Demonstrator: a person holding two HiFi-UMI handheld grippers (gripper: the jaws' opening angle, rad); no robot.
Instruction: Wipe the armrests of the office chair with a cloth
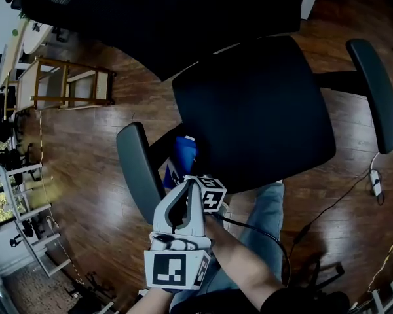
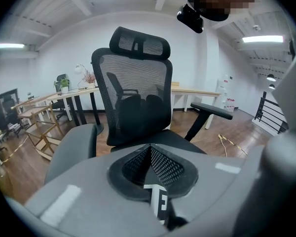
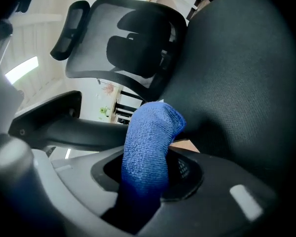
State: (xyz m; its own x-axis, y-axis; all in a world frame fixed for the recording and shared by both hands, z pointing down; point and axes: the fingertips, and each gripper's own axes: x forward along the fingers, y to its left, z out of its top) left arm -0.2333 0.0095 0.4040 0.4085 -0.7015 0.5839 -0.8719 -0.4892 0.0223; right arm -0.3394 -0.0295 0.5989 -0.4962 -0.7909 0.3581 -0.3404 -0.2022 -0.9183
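Right tool (image 3: 147,169) clamps a blue nubby cloth (image 3: 151,132) — folded, rounded end jutting out — left tool (image 2: 150,149) closed, empty.

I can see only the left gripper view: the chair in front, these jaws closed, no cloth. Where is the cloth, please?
Observer: The blue cloth is clamped in the right gripper.
Operator: Is it near an armrest?
Observer: The head view shows it between the seat and the armrest at that view's left. I cannot tell whether they touch.
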